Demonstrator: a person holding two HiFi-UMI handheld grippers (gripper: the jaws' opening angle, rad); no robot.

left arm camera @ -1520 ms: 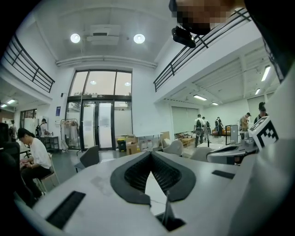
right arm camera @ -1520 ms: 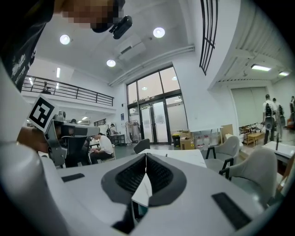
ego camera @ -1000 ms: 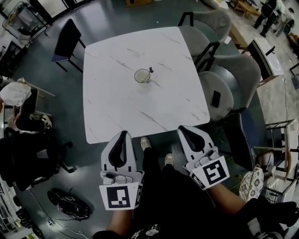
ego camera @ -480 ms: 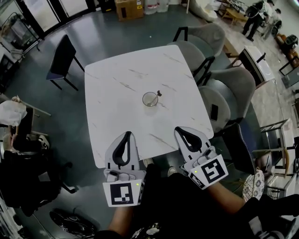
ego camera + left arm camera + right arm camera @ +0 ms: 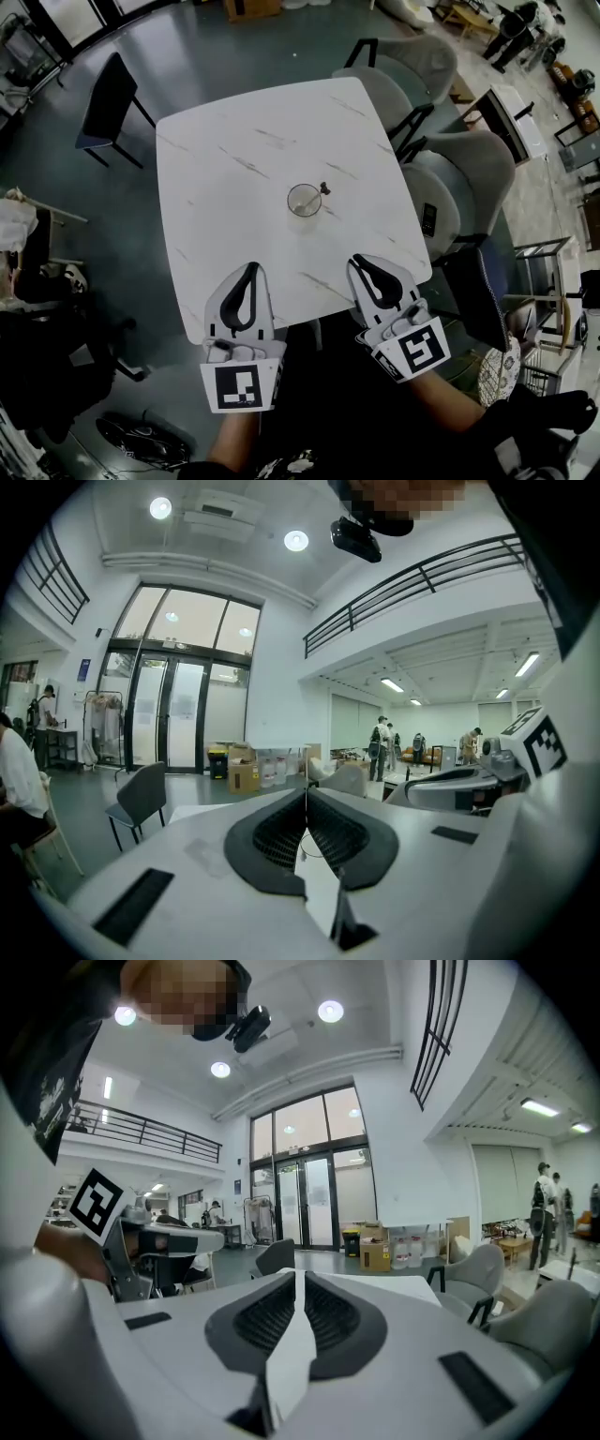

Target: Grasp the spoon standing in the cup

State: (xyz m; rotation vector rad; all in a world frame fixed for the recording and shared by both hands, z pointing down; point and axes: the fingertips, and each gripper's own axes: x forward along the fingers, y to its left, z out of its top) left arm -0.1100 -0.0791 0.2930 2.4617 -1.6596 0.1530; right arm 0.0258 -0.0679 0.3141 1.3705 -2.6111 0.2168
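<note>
A clear glass cup [image 5: 304, 200] stands near the middle of the white marble table [image 5: 234, 169]. A dark-handled spoon [image 5: 323, 189] stands in it and leans to the right over its rim. My left gripper [image 5: 251, 268] hovers over the table's near edge, shut and holding nothing. My right gripper [image 5: 359, 262] is level with it to the right, also shut and empty. Both point toward the cup and are well short of it. In the left gripper view the left gripper [image 5: 306, 794] has its pads meeting, and so does the right gripper [image 5: 298, 1275] in the right gripper view.
Grey armchairs [image 5: 469, 159] stand along the table's right side, one with a phone [image 5: 428, 218] on its seat. A black chair [image 5: 105, 98] stands at the far left corner. Bags and a seated person [image 5: 19, 234] are at the left. Cardboard boxes [image 5: 242, 772] sit far back.
The table and cup sit nearer in the head view. Both grippers have moved forward from off the table to over its near edge. Their jaws stayed shut.
</note>
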